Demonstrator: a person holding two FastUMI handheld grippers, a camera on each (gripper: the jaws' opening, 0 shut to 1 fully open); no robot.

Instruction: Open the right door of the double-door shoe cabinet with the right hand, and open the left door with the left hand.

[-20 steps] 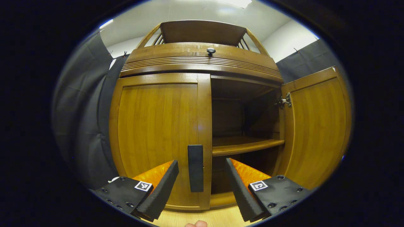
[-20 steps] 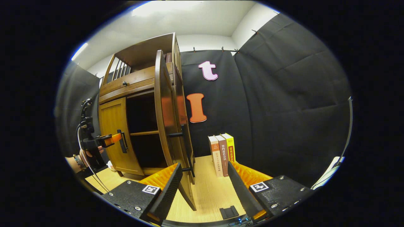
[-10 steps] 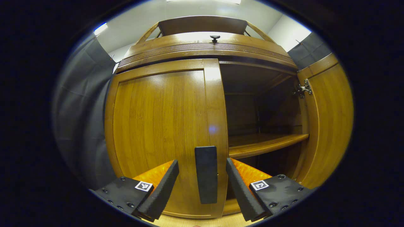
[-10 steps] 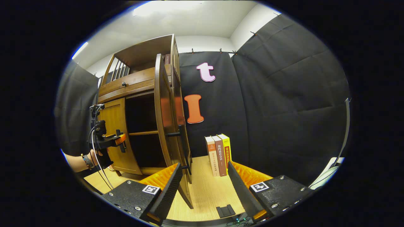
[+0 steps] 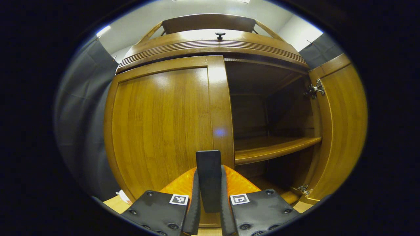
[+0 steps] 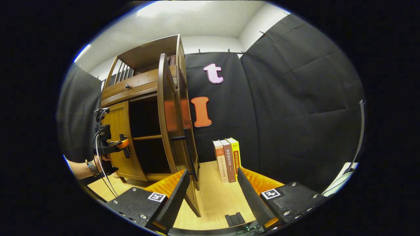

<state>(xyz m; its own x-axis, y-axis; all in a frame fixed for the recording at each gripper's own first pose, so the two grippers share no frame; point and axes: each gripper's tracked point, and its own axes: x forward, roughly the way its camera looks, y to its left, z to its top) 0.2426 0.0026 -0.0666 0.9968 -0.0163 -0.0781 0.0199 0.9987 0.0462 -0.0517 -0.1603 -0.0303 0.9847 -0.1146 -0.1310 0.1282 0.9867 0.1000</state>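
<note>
Behind closed left door [image 5: 164,124], shoe cabinet [image 5: 210,49] shelf [image 5: 272,149] sits bare.

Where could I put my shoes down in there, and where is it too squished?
Free: the middle shelf behind the open right door, and the wood floor between that door's edge and the books. Crowded: the left door's handle, where the left tool is clamped shut on it.
</note>
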